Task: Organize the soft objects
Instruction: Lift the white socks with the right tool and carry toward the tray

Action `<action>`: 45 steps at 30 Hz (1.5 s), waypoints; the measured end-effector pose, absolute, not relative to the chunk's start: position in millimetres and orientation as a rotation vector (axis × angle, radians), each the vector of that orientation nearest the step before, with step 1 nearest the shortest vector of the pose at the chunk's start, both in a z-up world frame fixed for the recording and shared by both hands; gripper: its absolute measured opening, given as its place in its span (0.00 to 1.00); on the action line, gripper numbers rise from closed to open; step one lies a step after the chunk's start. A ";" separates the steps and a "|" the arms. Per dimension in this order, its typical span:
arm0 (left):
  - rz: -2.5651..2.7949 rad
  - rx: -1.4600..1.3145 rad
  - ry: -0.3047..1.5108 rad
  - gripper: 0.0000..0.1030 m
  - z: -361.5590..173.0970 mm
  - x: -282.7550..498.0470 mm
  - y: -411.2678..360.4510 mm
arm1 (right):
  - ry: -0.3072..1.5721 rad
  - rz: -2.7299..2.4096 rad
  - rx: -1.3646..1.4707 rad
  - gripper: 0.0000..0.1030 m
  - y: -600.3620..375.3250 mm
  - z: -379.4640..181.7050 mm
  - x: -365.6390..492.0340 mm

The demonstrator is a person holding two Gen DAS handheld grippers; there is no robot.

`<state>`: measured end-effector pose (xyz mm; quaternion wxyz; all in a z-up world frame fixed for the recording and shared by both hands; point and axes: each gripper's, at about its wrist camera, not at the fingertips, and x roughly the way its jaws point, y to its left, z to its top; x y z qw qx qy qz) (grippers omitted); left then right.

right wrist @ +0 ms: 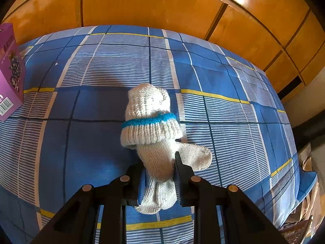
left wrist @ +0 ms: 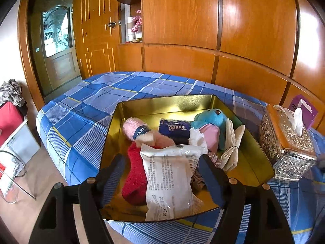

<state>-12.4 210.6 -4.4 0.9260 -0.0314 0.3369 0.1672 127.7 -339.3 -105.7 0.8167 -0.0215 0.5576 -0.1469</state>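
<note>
Left wrist view: gold tin [left wrist: 251, 142] with white packet [left wrist: 168, 179], socks, plush; left gripper [left wrist: 162, 162] apart, right gripper [right wrist: 157, 168] clamped on knitted sock [right wrist: 154, 142]

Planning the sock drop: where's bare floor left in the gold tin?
Bare floor in the gold tin: the far strip behind the pink sock and tempo pack, plus the right-hand strip past the cream bundle. Crowded through the middle and near side: red sock, white packet, blue plush.

- Tin [left wrist: 254, 140]: glossy gold metal.
- Socks [right wrist: 151, 122]: coarse knitted wool.
- Pack [left wrist: 168, 183]: crinkled plastic film.
- Wardrobe [left wrist: 254, 20]: glossy varnished wood.
- Sheet [right wrist: 223, 111]: matt cloth.
</note>
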 end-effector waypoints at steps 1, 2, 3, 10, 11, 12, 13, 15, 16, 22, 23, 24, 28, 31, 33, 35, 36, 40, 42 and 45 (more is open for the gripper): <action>0.342 -0.063 0.688 0.75 -3.4 -13.6 210.2 | 1.190 -0.314 -0.038 0.22 -340.2 -105.7 127.9; 0.341 -0.061 0.687 0.75 -2.1 -15.1 209.9 | 1.192 -0.315 -0.026 0.21 -341.6 -105.5 128.3; 0.339 -0.061 0.686 0.75 -1.0 -16.4 210.0 | 1.195 -0.318 -0.011 0.21 -343.1 -105.1 128.7; 0.313 -0.065 0.687 0.75 2.9 -22.1 207.9 | 1.219 -0.330 0.086 0.21 -353.0 -102.2 135.9; 0.307 -0.064 0.687 0.75 3.2 -22.3 207.1 | 1.221 -0.330 0.099 0.21 -354.0 -101.3 137.4; 0.303 -0.063 0.686 0.75 3.6 -22.5 206.3 | 1.222 -0.332 0.117 0.21 -355.4 -99.1 140.5; 0.299 -0.064 0.686 0.75 3.8 -22.9 205.3 | 1.220 -0.335 0.123 0.21 -355.8 -97.4 142.1; 0.289 -0.064 0.687 0.75 4.1 -23.5 203.1 | 1.214 -0.338 0.127 0.21 -354.9 -91.3 147.7; 0.286 -0.063 0.686 0.75 4.2 -23.7 202.3 | 1.211 -0.337 0.125 0.21 -354.0 -88.0 150.5; 0.269 -0.061 0.691 0.75 3.1 -24.2 198.4 | 1.157 -0.306 0.104 0.21 -338.6 -51.8 175.0; 0.267 -0.060 0.692 0.75 2.6 -24.3 197.4 | 1.148 -0.301 0.101 0.21 -336.8 -47.1 178.6; 0.265 -0.061 0.693 0.75 2.3 -24.4 196.8 | 1.132 -0.290 0.097 0.21 -331.9 -38.4 183.2; 0.257 -0.058 0.698 0.75 0.6 -24.4 194.9 | 1.085 -0.257 0.085 0.21 -318.9 -13.8 195.4; 0.254 -0.056 0.702 0.75 -0.8 -24.2 193.8 | 1.043 -0.230 0.076 0.21 -307.9 5.5 199.3; 0.254 -0.058 0.705 0.75 -1.7 -24.1 194.0 | 1.011 -0.204 0.062 0.21 -298.9 20.1 200.6; 0.256 -0.060 0.709 0.75 -2.6 -23.5 194.5 | 0.983 -0.174 0.057 0.21 -289.9 34.6 202.2; 0.257 -0.061 0.711 0.75 -2.7 -22.9 194.8 | 0.968 -0.153 0.059 0.21 -284.4 42.8 203.3; 0.263 -0.066 0.716 0.75 -2.1 -22.6 196.5 | 0.922 -0.085 0.041 0.21 -256.0 70.1 210.5; 0.264 -0.067 0.718 0.75 -0.6 -22.4 198.0 | 0.893 -0.028 0.030 0.21 -229.3 86.6 216.5; 0.275 -0.069 0.712 0.75 2.7 -25.2 202.5 | 0.859 0.058 -0.004 0.21 -186.8 104.7 222.3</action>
